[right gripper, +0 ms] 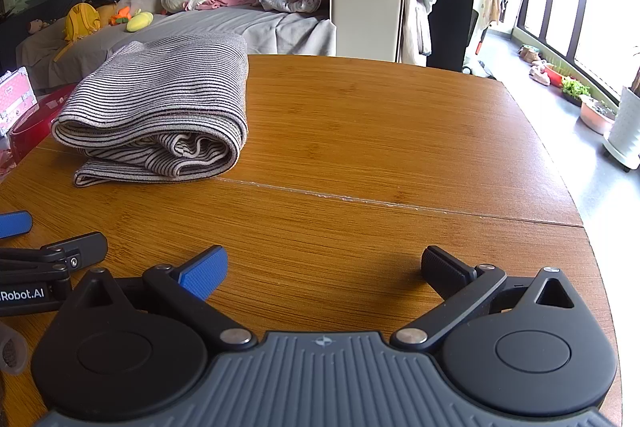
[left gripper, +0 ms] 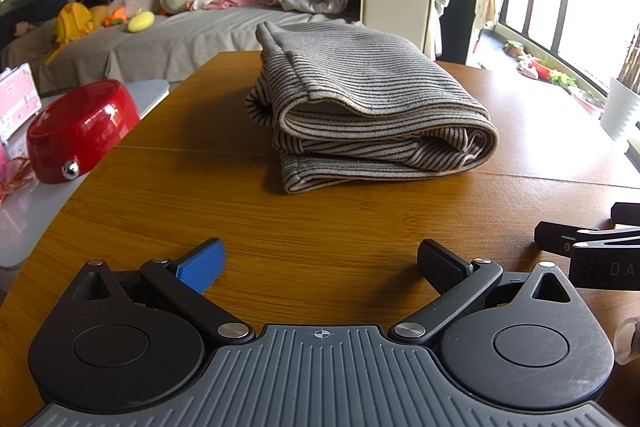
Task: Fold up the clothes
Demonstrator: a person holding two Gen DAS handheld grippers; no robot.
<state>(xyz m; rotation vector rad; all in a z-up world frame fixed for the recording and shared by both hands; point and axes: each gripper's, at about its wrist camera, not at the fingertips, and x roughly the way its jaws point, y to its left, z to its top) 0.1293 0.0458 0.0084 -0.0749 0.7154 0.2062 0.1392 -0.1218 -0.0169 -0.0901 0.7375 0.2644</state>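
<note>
A grey striped garment (left gripper: 360,107) lies folded in a thick stack on the round wooden table (left gripper: 280,227). In the right wrist view it (right gripper: 160,107) sits at the far left. My left gripper (left gripper: 320,263) is open and empty, low over the table, well short of the garment. My right gripper (right gripper: 324,267) is open and empty too, over bare wood to the right of the garment. Each gripper shows at the edge of the other's view: the right one (left gripper: 592,243) and the left one (right gripper: 44,243).
A red pot (left gripper: 80,131) and a pink case (left gripper: 16,95) stand on a white surface left of the table. Behind the table is a sofa (left gripper: 180,39) with plush toys and loose clothes. Plant pots (right gripper: 624,123) stand by the window at right.
</note>
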